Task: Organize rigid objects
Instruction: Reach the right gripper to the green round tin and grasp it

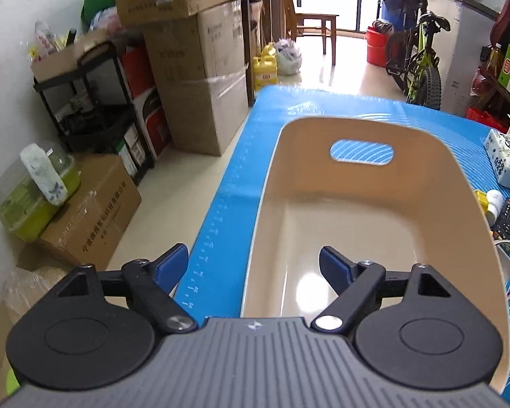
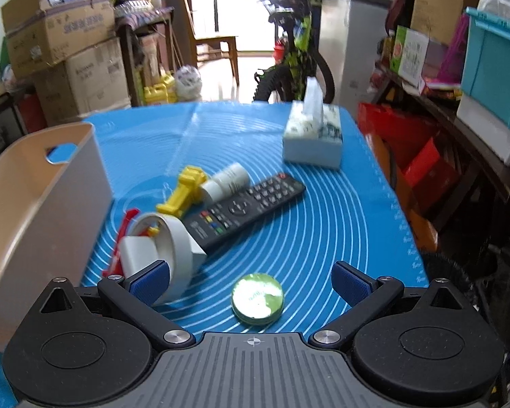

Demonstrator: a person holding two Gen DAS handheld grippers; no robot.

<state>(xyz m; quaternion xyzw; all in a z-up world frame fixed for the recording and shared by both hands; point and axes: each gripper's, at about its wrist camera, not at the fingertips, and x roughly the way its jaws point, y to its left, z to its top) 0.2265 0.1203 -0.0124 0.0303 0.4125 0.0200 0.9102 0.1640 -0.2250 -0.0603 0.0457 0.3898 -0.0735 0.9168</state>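
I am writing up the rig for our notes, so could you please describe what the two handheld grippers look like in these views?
Both look identical. The left gripper and the right gripper each have two blue finger pads on black linkage arms with silver pivot screws. Behind these sit two round black housings and a grey ribbed centre plate bearing a small crosshair mark. No cables, hands or sleeves are visible.

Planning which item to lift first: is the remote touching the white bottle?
Touching. The right wrist view shows the white bottle lying against the remote, its cap end meeting the remote's upper edge.
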